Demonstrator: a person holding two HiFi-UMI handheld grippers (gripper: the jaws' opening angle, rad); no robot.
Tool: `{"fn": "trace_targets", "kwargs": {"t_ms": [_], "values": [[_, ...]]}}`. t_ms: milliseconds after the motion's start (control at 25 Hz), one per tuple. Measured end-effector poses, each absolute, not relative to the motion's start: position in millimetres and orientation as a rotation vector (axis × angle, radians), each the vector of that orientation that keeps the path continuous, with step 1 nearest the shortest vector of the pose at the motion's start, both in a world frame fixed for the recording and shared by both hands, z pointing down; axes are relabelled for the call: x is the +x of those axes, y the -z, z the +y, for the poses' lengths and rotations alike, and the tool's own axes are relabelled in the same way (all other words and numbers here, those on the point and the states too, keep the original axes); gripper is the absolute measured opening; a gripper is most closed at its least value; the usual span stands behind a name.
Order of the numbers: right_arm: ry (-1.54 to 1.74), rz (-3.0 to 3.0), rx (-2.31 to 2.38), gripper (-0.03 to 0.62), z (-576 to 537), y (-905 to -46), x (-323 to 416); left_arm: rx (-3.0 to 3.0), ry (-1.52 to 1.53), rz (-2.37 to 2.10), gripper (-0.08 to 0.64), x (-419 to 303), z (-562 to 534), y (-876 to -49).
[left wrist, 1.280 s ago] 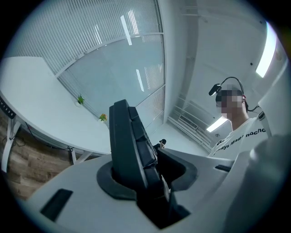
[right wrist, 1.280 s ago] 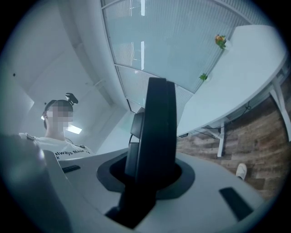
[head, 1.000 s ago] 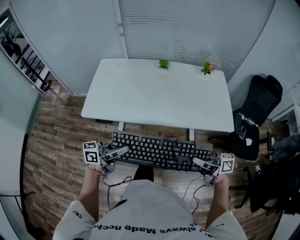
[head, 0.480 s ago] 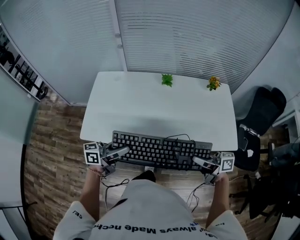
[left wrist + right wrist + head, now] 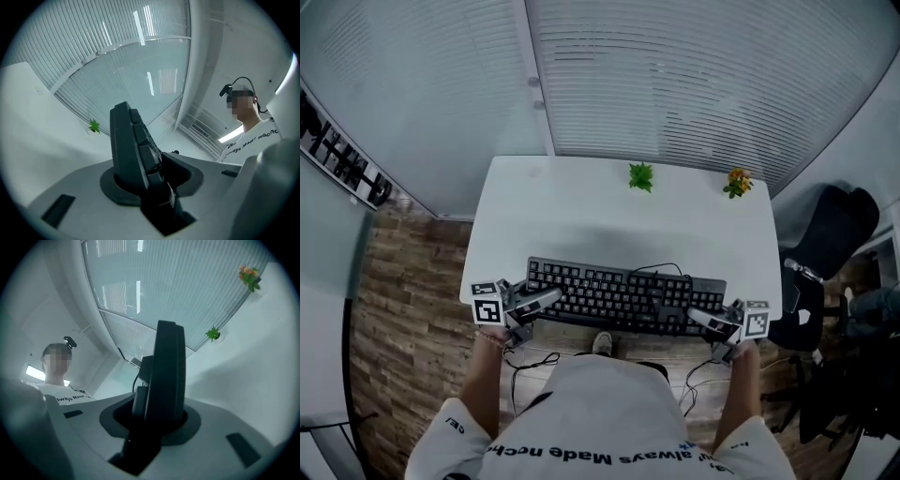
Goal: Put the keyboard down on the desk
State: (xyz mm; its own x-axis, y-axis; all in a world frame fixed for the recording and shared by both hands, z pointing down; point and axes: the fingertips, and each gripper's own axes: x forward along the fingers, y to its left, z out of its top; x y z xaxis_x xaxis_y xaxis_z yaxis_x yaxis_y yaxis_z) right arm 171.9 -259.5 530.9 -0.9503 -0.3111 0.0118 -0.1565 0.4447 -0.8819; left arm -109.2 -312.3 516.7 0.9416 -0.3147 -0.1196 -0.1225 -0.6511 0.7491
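Note:
A black keyboard (image 5: 623, 295) hangs level over the near edge of the white desk (image 5: 581, 216), held at both ends. My left gripper (image 5: 546, 299) is shut on its left end, my right gripper (image 5: 701, 321) is shut on its right end. In the left gripper view the keyboard (image 5: 133, 145) stands edge-on between the jaws with its keys showing. The right gripper view shows the keyboard (image 5: 164, 376) edge-on too, its cable trailing behind. A black cable (image 5: 661, 272) loops off the keyboard's back edge over the desk.
A small green plant (image 5: 641, 175) and a small orange-flowered plant (image 5: 737, 181) stand at the desk's far edge against ribbed wall panels. A black office chair (image 5: 825, 244) stands to the right. Loose cables (image 5: 539, 361) lie on the wooden floor below.
Both grippers have carried the keyboard forward, from over the floor in front of the desk to over the desk's near edge. The grip has not changed.

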Motion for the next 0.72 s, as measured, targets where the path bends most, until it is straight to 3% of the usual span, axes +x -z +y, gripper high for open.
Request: {"fn": "trace_targets", "kwargs": {"t_ms": [480,720], "values": [[1.500,2.571,-0.567,0.142,-313.6,-551.3,177.6,2.212,0.275,-0.388,0.161,-108.6,-360.6,-540.8],[1.521,2.561,-0.737,0.191,-335.6,-582.0,186.4,2.174,0.209,-0.478,0.186,-103.5,-382.5,-572.2]]}}
